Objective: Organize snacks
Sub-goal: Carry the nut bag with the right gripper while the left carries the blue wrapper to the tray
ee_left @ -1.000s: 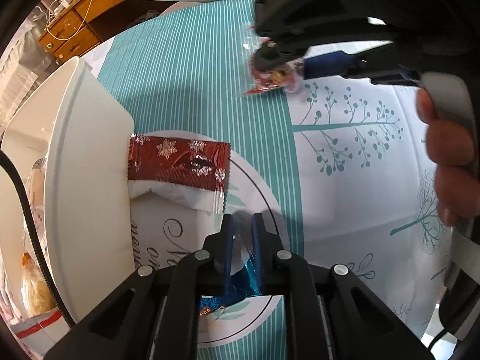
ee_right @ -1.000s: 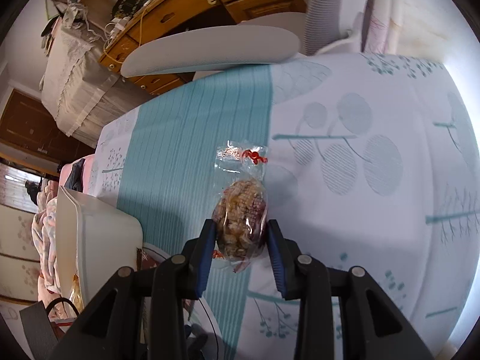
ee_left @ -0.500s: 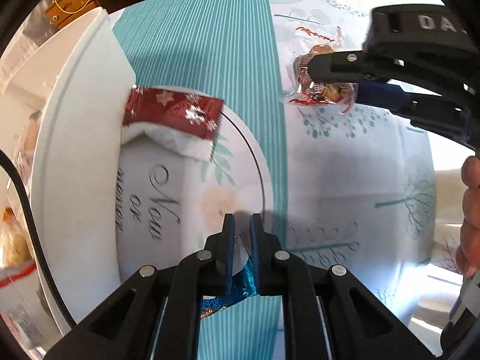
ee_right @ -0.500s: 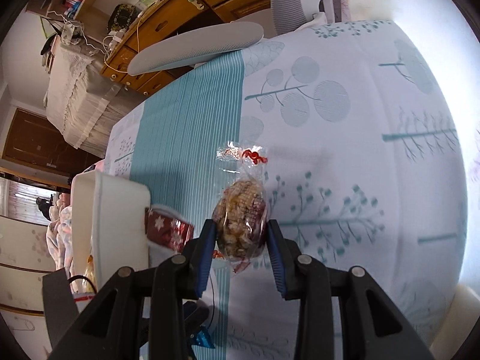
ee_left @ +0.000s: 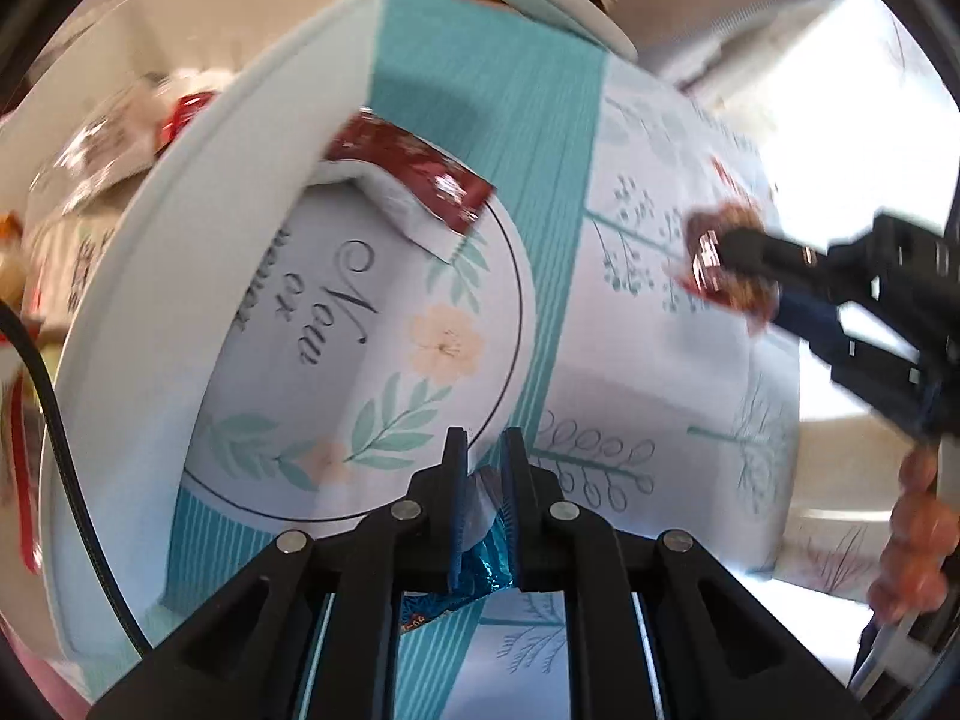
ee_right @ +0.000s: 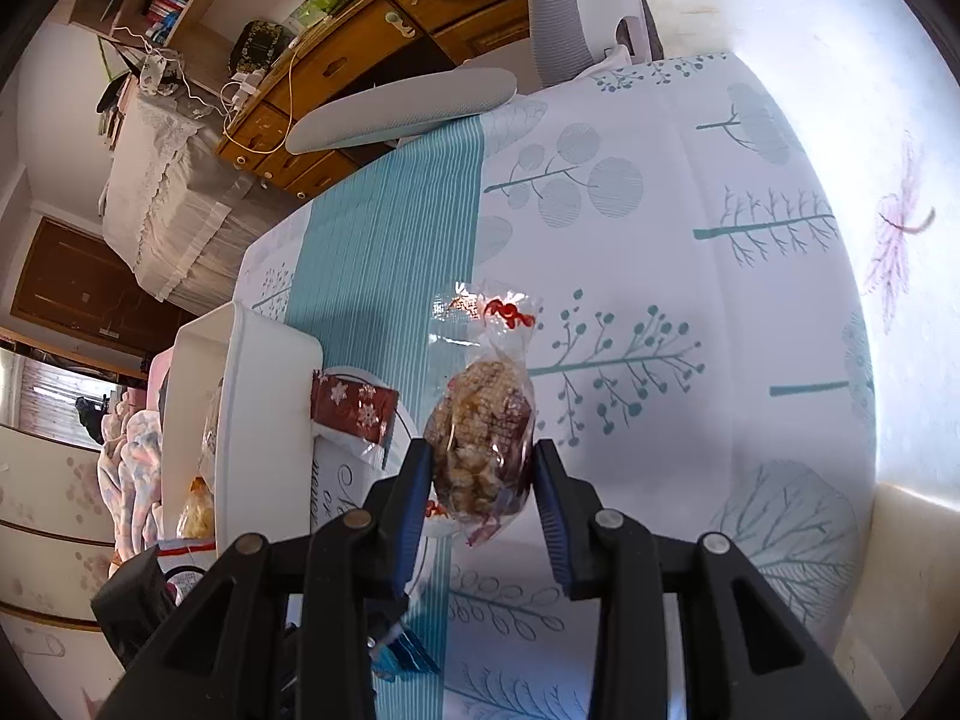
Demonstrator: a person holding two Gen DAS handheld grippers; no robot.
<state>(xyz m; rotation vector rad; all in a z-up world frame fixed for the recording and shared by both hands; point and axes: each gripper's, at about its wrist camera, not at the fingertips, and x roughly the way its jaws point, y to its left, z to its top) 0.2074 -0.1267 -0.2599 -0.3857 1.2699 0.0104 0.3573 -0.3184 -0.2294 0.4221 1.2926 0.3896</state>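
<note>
We read script lettering "Now or" on the round printed emblem (ee_left: pixel 384 360) of the tablecloth (ee_left: pixel 660 408), just ahead of the left gripper (ee_left: pixel 483 468); the line beneath is cut off. Print on the wrappers is too blurred for us to read.

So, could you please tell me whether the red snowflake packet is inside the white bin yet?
Out: the red snowflake packet lies on the tablecloth against the white bin.

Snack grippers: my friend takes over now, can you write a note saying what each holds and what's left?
Left gripper: shut on a blue foil snack.
Right gripper: shut on a clear bag of crunchy snack, held above the tablecloth.
White bin: beside the cloth's teal stripe, some packets already inside.
Red snowflake packet: on the cloth against the bin's outer wall.
Left: probably bin both held snacks, then the red packet.
</note>
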